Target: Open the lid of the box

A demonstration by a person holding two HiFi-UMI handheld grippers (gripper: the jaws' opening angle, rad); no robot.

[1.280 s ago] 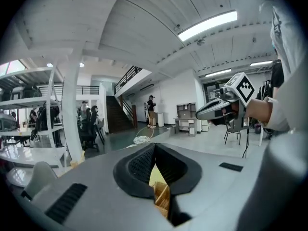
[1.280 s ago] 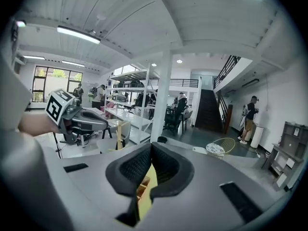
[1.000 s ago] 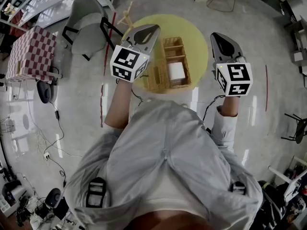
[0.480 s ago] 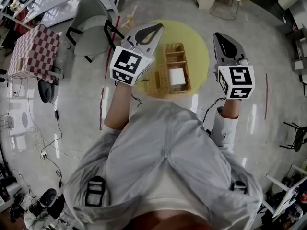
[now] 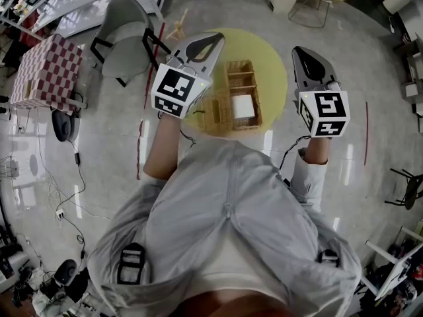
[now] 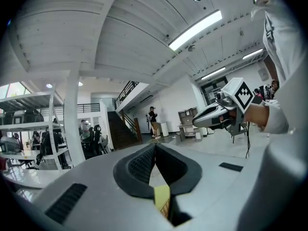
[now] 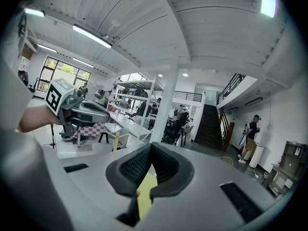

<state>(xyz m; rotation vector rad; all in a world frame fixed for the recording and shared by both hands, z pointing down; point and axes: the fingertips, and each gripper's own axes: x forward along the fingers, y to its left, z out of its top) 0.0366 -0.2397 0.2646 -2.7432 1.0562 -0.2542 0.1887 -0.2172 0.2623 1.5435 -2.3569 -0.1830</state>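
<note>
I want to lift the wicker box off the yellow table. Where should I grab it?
Probably the right long wall of the box, pinched over its rim from above with the right gripper. The top is open and that wall is thin and upright; the left side has a wicker panel lying beside it.

So there's a small round yellow table sitting on a shiny grey floor. On it is a wicker box with compartments, a white block in one, and its lid lies flat, touching the box's left side.
</note>
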